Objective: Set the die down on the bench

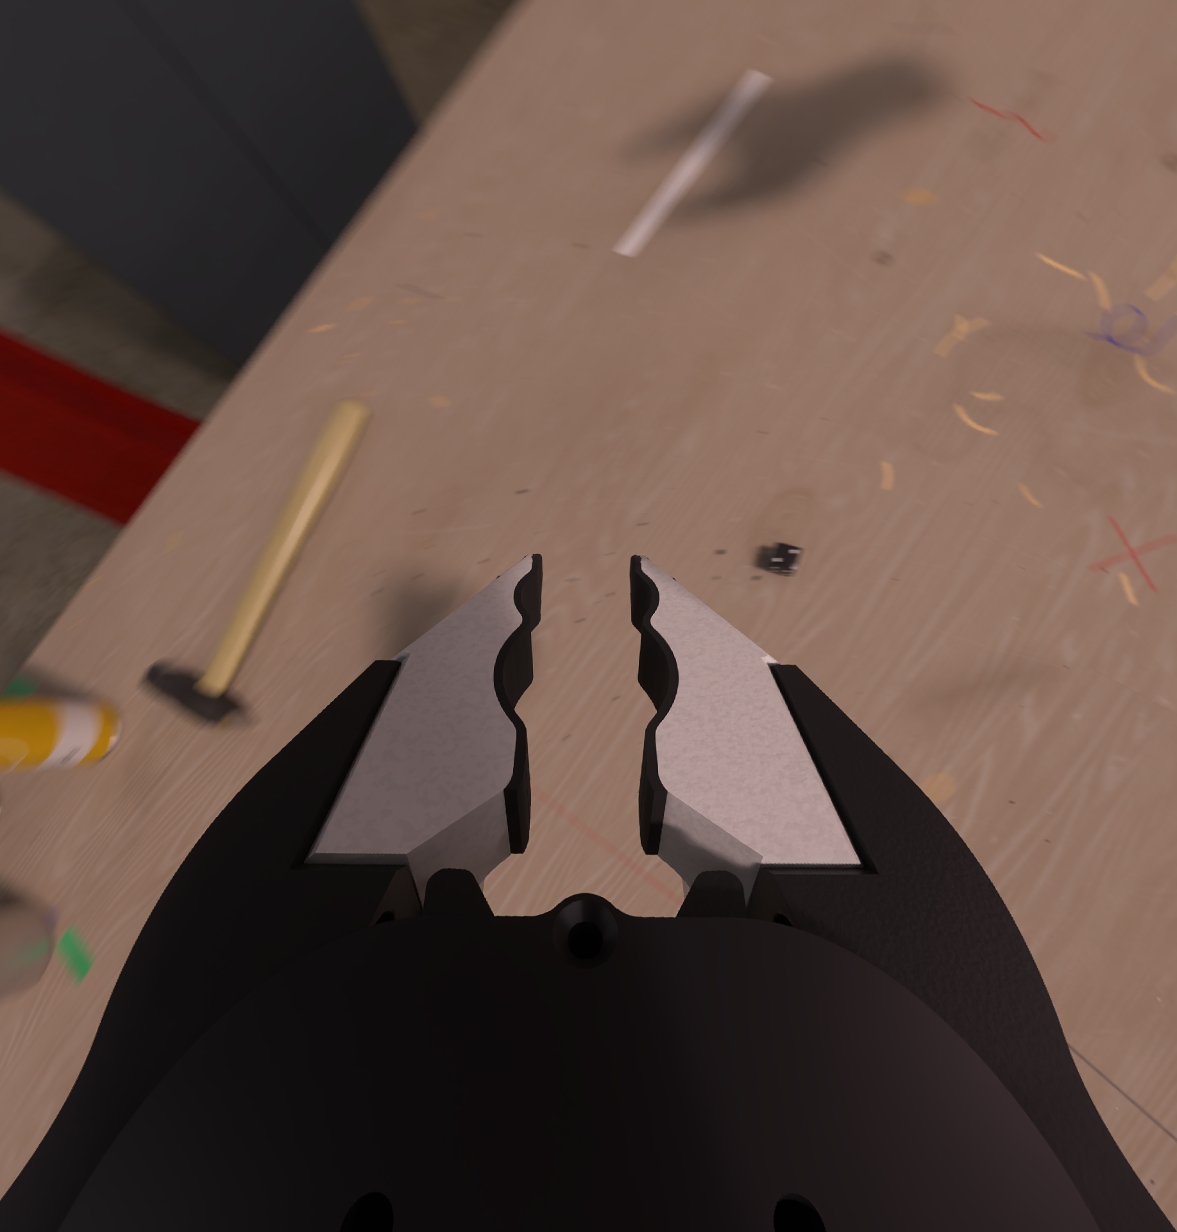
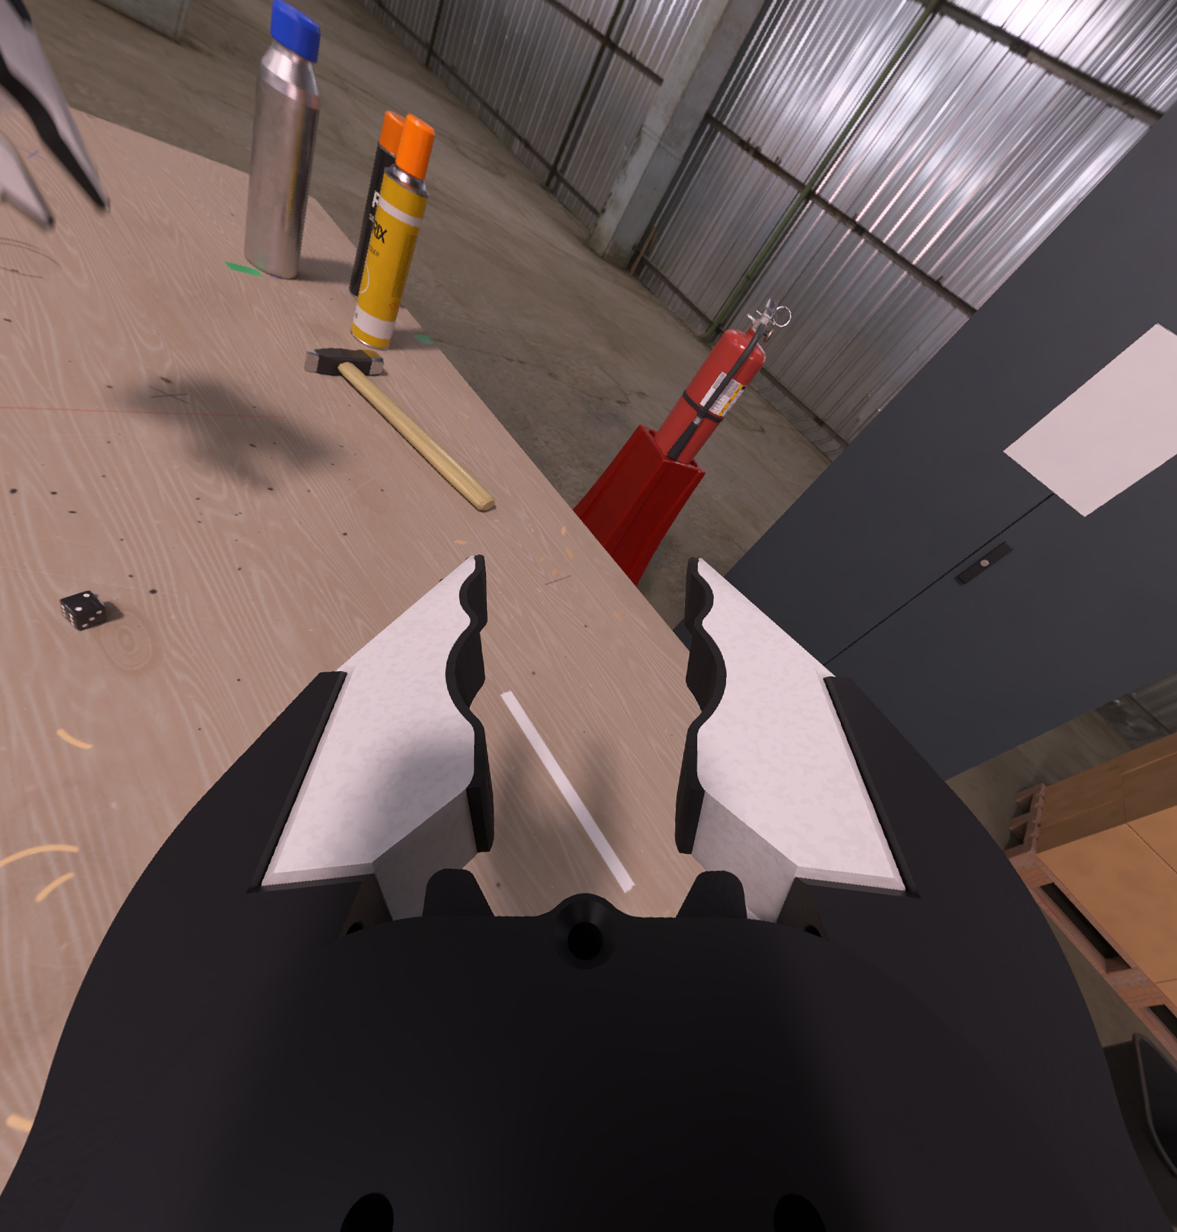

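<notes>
In the left wrist view, the left gripper [image 1: 585, 567] hangs above the wooden bench [image 1: 705, 413] with a narrow empty gap between its fingers; nothing is held. Just past its right fingertip, slightly to the right, the small black die [image 1: 779, 559] sits on the bench surface, apart from the fingers. Farther left, a hammer [image 1: 272, 567] with a pale wooden handle lies near the bench's left edge, its dark head toward the camera, and a yellow spray can [image 1: 42, 733] shows blurred at the frame's left margin. Farthest off, a thin white strip [image 1: 692, 163] lies on the wood, partly under a soft dark shadow.

In the right wrist view, the right gripper [image 2: 585, 567] stands with its fingers spread wide and empty, close to the bench's right edge. The white strip [image 2: 565, 790] lies on the bench below, seen between the fingers. Well to the left, the die [image 2: 82, 609] rests on the bench [image 2: 239, 667], white pips showing. Beyond it, the hammer [image 2: 399, 420] lies along the right edge, then the yellow spray can [image 2: 392, 247] upright with an orange cap, a dark can [image 2: 375, 200] behind it, and a silver bottle [image 2: 282, 147] with a blue cap. The left gripper's fingers [image 2: 36, 113] show at the top left corner. Off the bench, a red fire extinguisher [image 2: 712, 393] stands on the floor beside a dark grey cabinet [image 2: 972, 467].
</notes>
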Available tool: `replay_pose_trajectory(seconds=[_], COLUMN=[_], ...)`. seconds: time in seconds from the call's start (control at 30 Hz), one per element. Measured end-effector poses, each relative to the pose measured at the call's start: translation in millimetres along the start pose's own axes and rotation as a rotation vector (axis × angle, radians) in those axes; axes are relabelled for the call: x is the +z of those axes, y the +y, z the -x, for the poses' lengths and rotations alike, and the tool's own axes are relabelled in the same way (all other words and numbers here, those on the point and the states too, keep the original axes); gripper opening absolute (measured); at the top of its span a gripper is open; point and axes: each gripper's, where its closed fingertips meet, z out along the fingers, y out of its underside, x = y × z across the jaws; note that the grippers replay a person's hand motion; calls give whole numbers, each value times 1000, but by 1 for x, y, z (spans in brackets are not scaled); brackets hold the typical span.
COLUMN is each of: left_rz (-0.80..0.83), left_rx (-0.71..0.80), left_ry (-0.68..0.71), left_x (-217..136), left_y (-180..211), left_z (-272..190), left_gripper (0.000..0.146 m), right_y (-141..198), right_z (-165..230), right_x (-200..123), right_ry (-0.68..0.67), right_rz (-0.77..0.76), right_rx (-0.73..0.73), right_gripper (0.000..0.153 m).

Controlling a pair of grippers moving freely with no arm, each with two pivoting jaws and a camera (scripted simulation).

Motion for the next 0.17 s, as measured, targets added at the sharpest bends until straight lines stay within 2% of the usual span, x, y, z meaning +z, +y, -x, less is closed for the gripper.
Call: replay_pose_trajectory(seconds=[0.07,0.17], left_rz=[-11,113], left_rx=[-83,-191], left_ry=[-97,-202], left_x=[-34,-61], left_y=[11,51], left_z=[40,85], left_gripper=[28,32], right_y=[-1,0], right_z=[0,0], right_x=[-1,0], right_ry=[0,4], right_rz=[-8,4], right_rx=[2,-1], right_gripper=[60,60])
